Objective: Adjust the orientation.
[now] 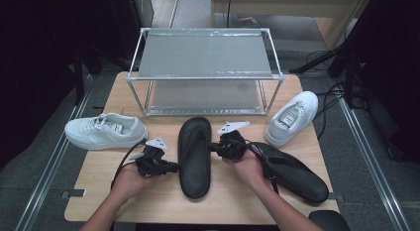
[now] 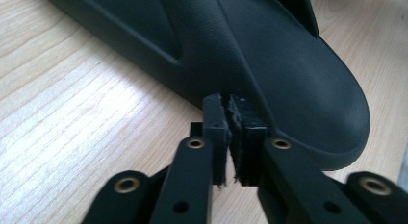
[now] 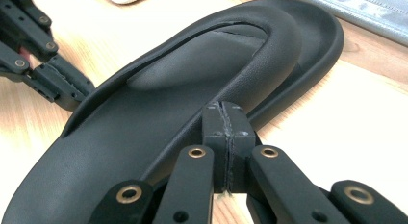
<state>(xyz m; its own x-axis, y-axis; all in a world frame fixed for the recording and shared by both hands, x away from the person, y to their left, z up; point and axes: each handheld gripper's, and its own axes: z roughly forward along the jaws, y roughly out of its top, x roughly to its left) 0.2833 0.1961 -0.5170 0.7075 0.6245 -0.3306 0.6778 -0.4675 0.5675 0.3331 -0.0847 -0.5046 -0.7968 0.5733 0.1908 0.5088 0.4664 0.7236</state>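
**Both grippers parked on either side of the one sandal**

So here's where I had things: the black moulded-foam slide sandal (image 1: 194, 156) lay flat in the middle of the light wooden table (image 1: 228, 201), its long axis running straight away from me toward the grey two-tier metal shoe rack (image 1: 204, 72) at the back. The left gripper (image 1: 174, 166) sat right at the sandal's left edge, about halfway down its length, and the right gripper (image 1: 212, 147) was at the right edge, a bit farther up toward the strap.

In the left gripper view the jaws stood almost together, just a thin slit between the pads, nothing between them — the tips were nosing up against the sole's rim (image 2: 269, 65) rather than pinching it. The right gripper view (image 3: 227, 137) showed jaws fully pressed together, also empty, with the tips right against the sandal's side wall (image 3: 192, 113).

The bit that mattered to me: the sandal sat between the two grippers, each one pointing in at it across its short width, so neither was clearly nearer. I reckoned either could take a side wall once opened.

The second black sandal (image 1: 292, 171) lay angled off to the right, just beyond my right hand (image 1: 247, 166), and the two white lace-up sneakers (image 1: 105, 131) (image 1: 292, 117) sat out at the table's sides — well apart from the action.
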